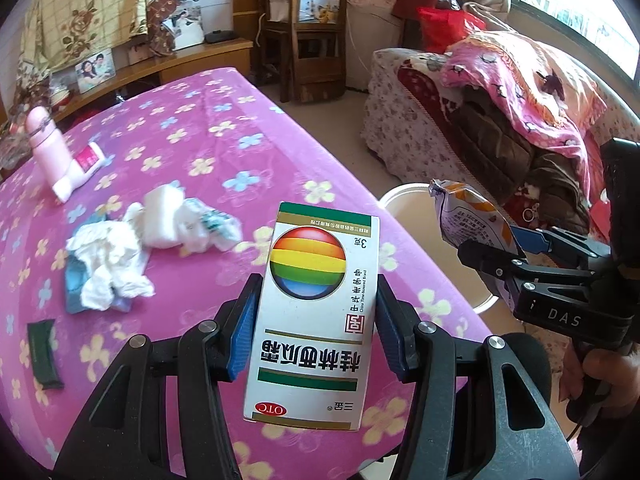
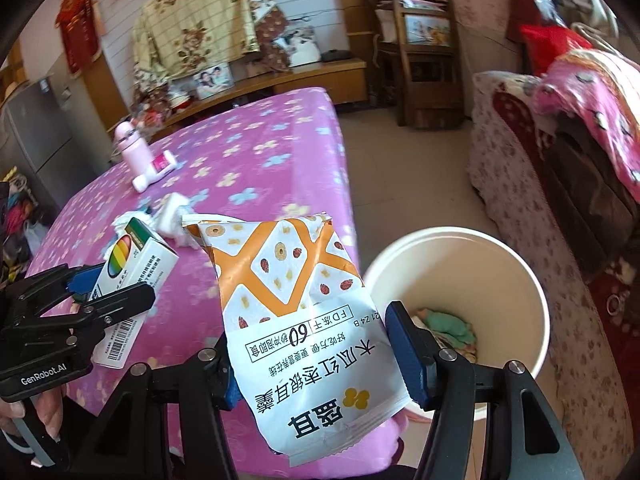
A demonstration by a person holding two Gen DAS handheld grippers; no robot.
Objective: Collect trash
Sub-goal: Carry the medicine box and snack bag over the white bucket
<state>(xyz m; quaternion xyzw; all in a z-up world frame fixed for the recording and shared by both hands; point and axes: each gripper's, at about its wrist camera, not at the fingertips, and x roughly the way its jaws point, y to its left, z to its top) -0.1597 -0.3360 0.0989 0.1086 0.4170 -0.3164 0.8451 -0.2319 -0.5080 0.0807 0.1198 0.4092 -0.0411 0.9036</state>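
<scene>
Pink floral cloth covers the tabletop (image 1: 224, 128), which fills the left and centre of both views, with a wooden shelf unit and a stacked wooden chair (image 1: 308, 36) behind it toward twelve o'clock. Left tongs (image 1: 316, 320) are clenched on a white cardboard medicine box with a rainbow-striped ball printed on it (image 1: 316, 312), their blue pads pressing its two long sides; the box stands upright above the near edge of the tabletop. Right tongs (image 2: 316, 356) grasp a white and orange crinkled snack packet (image 2: 296, 292), pads at either side of its lower half, and the packet is held just beside the rim of a cream round paper bin (image 2: 516, 280) on the floor at three o'clock from the tabletop. Inside that bin lie a few crumpled scraps, one pale green (image 2: 448, 324). On the tabletop at ten o'clock from the box rests a heap of crumpled white tissues with a bit of blue wrapper (image 1: 116, 256), and near it at eight o'clock a small dark green flat wrapper (image 1: 44, 354). Farther back at eleven o'clock stand a pale pink bottle (image 1: 46, 144) and a white tube with a pink label (image 1: 80, 172) lying against it. A sofa draped in pink bedding (image 1: 520, 84) sits at two o'clock.
</scene>
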